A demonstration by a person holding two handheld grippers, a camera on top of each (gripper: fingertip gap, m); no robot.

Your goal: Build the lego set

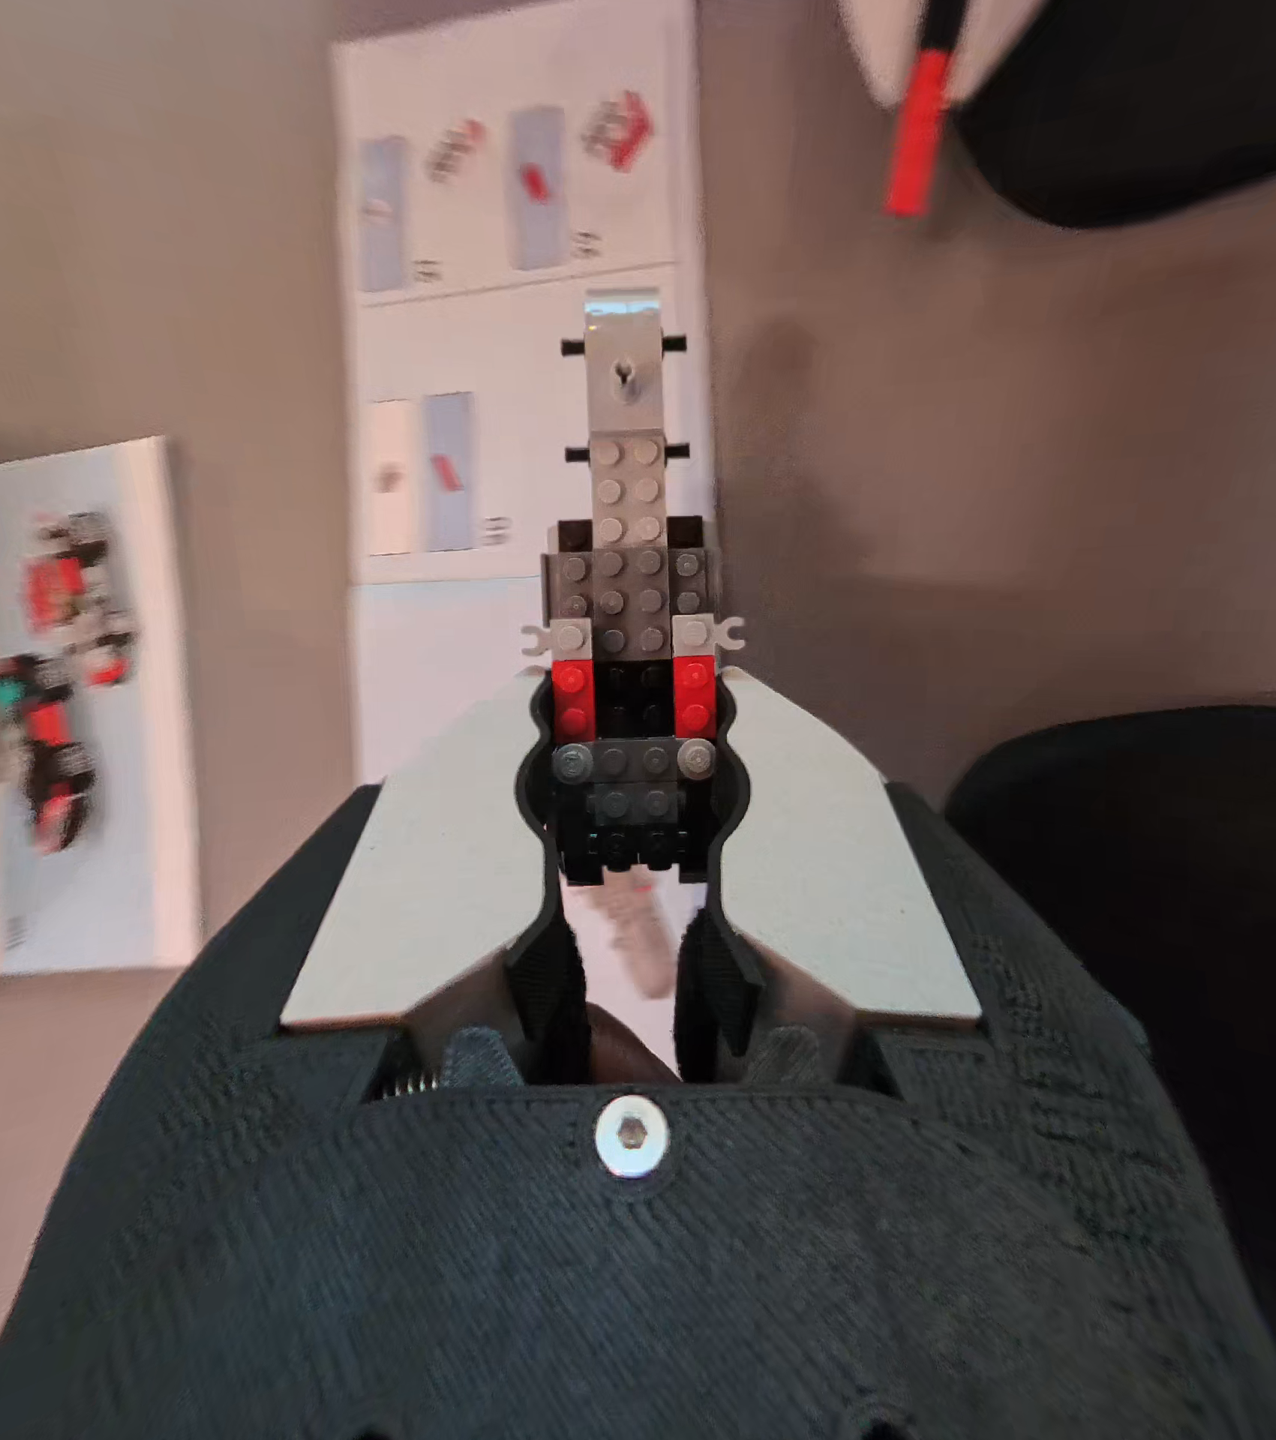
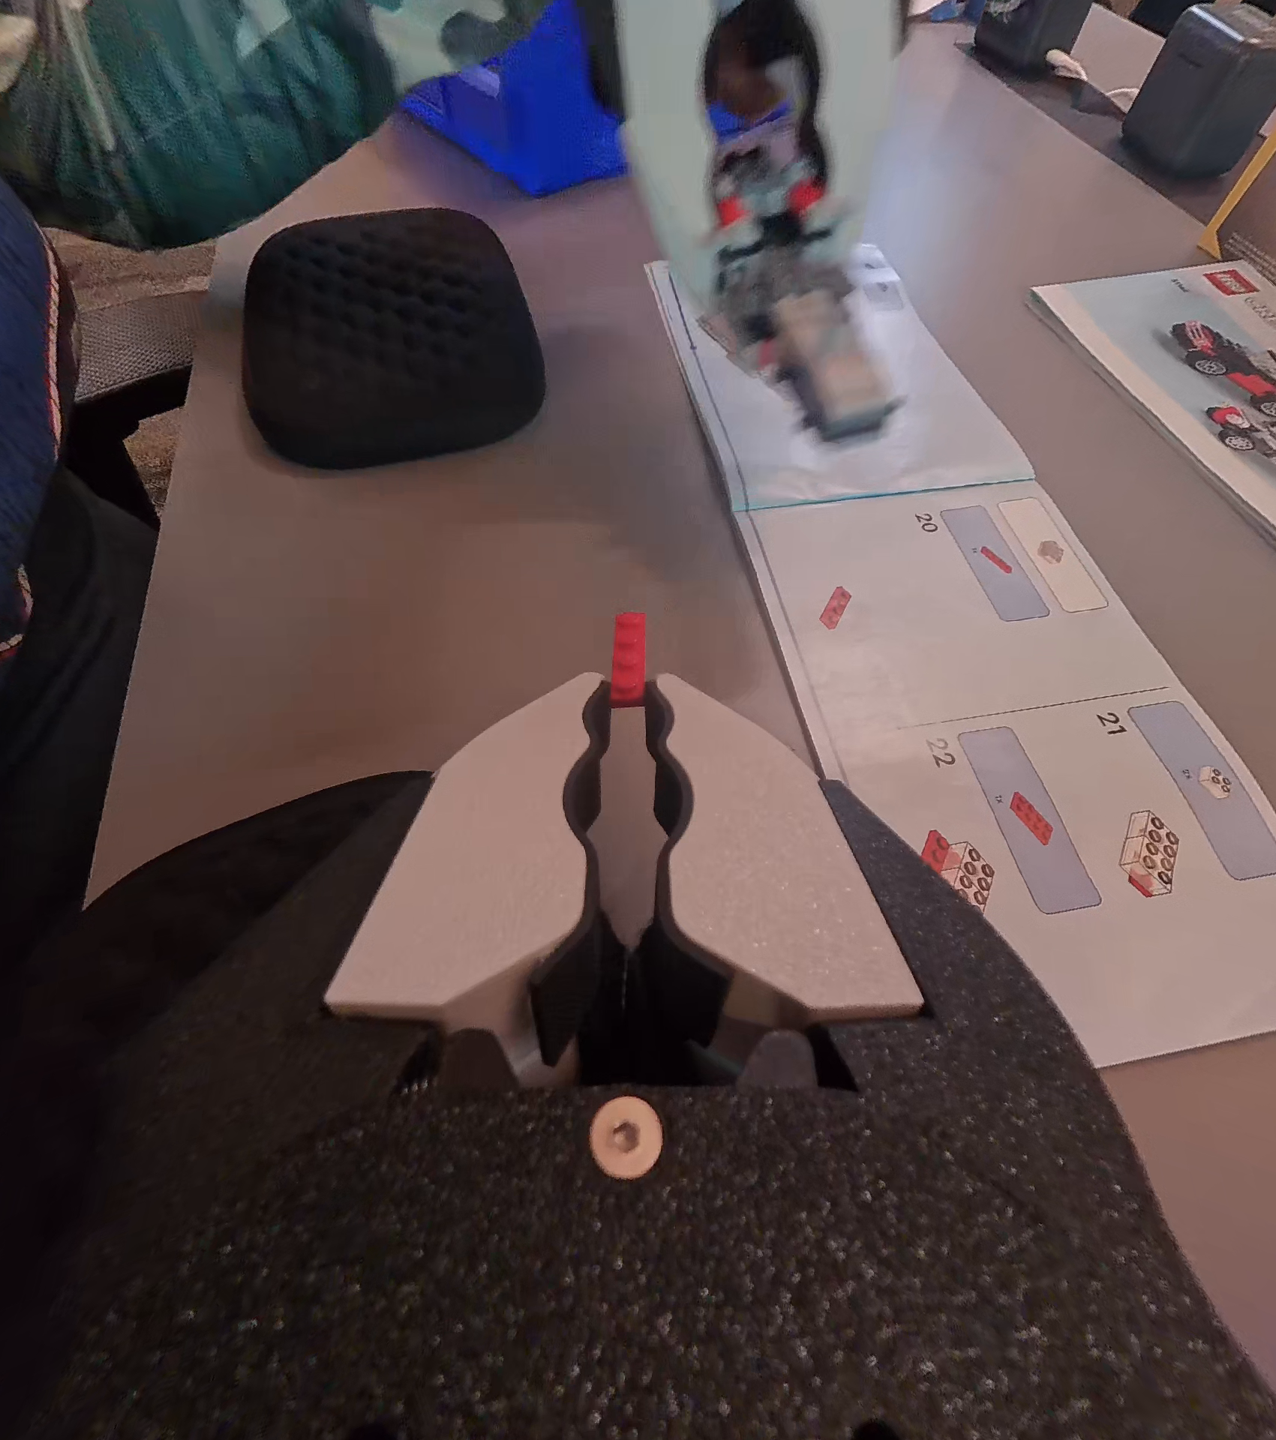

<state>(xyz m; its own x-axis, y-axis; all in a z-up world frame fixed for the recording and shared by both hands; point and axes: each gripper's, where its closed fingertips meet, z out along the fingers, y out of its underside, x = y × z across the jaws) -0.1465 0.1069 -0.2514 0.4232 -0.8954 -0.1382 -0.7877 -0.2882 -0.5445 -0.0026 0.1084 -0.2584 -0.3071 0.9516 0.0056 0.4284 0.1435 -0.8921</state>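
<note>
Between your right gripper's [image 2: 628, 686] tips sits a thin red plate [image 2: 630, 653], pinched at its near end, studs up, the rest poking forward over the grey table [image 2: 401, 592]. Jaws are closed onto it, nearly together. Your left gripper [image 1: 633, 748] is clamped on the rear of the half-built vehicle chassis [image 1: 631, 592]: black and dark grey at the grip, red bricks either side, light grey plates running forward, black pins sticking out near the far end. It is held off the table, above the open instruction booklet [image 2: 1008, 701].

Judged step: adding the red plate to the chassis, both parts already in hand. Next move calls for bringing the grippers together, lining the plate's underside with the right studs and pressing down while your left braces the model. Which studs I can't tell. Thin grip on the plate, so it could pivot under pressure.

Farther out: a black cushion-like pad [image 2: 393, 335] left of the booklet and a second closed booklet [image 2: 1196, 390] with car pictures and a red logo square. The open pages carry step numbers and part diagrams; writing left untranscribed. A box edge with yellow trim [image 2: 1273, 132] sits at far right.
</note>
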